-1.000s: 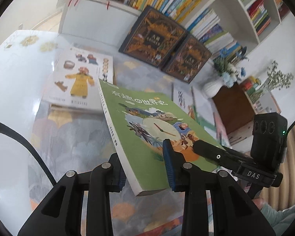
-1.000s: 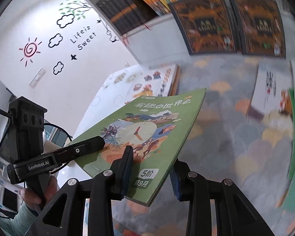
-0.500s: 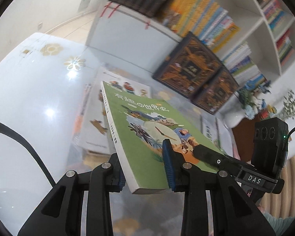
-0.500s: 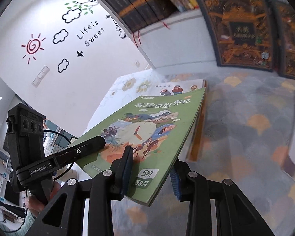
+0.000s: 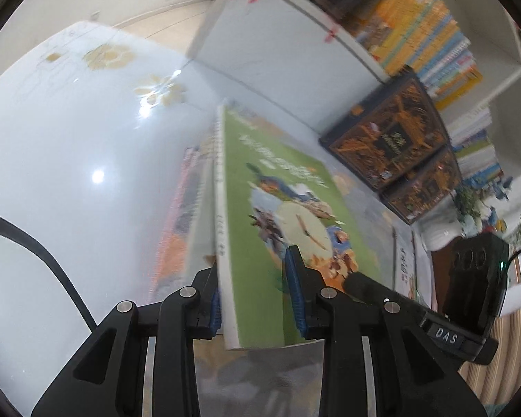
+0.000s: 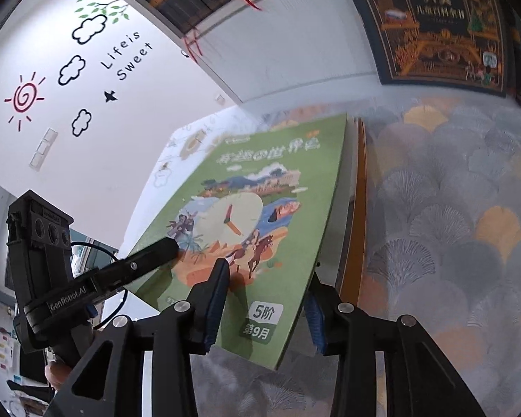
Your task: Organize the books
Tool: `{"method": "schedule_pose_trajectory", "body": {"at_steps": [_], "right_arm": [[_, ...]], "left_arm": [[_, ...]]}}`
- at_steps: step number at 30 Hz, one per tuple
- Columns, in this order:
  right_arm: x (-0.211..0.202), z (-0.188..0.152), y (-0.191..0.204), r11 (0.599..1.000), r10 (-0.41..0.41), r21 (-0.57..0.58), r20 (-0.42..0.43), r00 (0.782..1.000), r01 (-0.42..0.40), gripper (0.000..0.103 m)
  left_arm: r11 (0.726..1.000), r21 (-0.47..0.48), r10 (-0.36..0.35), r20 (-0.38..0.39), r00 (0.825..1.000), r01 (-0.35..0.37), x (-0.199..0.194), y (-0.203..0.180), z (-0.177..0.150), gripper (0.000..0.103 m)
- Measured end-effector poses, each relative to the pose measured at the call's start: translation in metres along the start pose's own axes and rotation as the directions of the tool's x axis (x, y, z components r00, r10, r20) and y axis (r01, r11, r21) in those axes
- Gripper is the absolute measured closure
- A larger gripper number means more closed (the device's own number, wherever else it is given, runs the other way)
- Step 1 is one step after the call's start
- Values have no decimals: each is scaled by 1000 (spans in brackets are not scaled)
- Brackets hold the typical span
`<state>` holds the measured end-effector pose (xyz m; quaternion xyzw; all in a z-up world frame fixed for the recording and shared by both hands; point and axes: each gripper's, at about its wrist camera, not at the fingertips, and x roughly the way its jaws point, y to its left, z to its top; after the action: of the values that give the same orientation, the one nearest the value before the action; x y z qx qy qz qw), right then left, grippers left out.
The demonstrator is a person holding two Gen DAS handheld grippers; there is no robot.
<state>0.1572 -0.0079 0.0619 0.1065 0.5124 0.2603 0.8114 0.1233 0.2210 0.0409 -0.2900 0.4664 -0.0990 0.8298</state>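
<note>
A green picture book (image 5: 278,215) (image 6: 260,208) with a clock on its cover hangs tilted, held between both grippers. My left gripper (image 5: 255,305) is shut on its near edge by the white spine. My right gripper (image 6: 265,309) straddles the opposite near corner. Its jaws are opening, the corner is still between them, and the pads look slack on it. The book's far end sits low over a stack of flat books (image 5: 187,208) (image 6: 356,208). Whether it rests on the stack is unclear.
A glossy white table (image 5: 69,156) carries a patterned mat (image 6: 451,226). Two dark ornate books (image 5: 389,139) (image 6: 441,24) lean against a white bookshelf (image 5: 416,27). A flower vase (image 5: 476,208) and more flat books (image 5: 406,264) lie to the right.
Both grippers carried the green book leftward and down until it came over the stack at the mat's edge. The right jaws widened slightly.
</note>
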Motion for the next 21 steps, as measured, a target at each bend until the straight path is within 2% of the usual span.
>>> {"method": "schedule_pose_trajectory", "body": {"at_steps": [4, 6, 9, 12, 13, 16, 21], "right_arm": [[15, -6, -4, 1000, -28, 11, -40, 999, 28, 61], [15, -10, -2, 1000, -30, -3, -30, 999, 30, 61], [15, -14, 0, 1000, -20, 1, -60, 998, 20, 61], [4, -23, -5, 999, -7, 33, -79, 997, 10, 47], [-4, -30, -7, 999, -16, 41, -83, 996, 20, 44], [-29, -58, -18, 997, -25, 74, -105, 994, 33, 44], [-92, -120, -55, 978, -72, 187, -88, 994, 88, 44]], "left_arm": [[998, -58, 36, 20, 999, -35, -8, 21, -4, 76], [995, -85, 47, 30, 998, -44, -14, 28, -6, 76], [993, -97, 74, 28, 997, -71, -21, 33, -15, 76], [994, -91, 69, 19, 997, -67, -31, 28, -28, 76], [994, -86, 67, 11, 998, -66, -34, 25, -34, 76], [996, -75, 45, -21, 999, -47, -40, 14, -50, 74], [999, 15, 34, -76, 997, -33, -47, -22, -79, 74]]}}
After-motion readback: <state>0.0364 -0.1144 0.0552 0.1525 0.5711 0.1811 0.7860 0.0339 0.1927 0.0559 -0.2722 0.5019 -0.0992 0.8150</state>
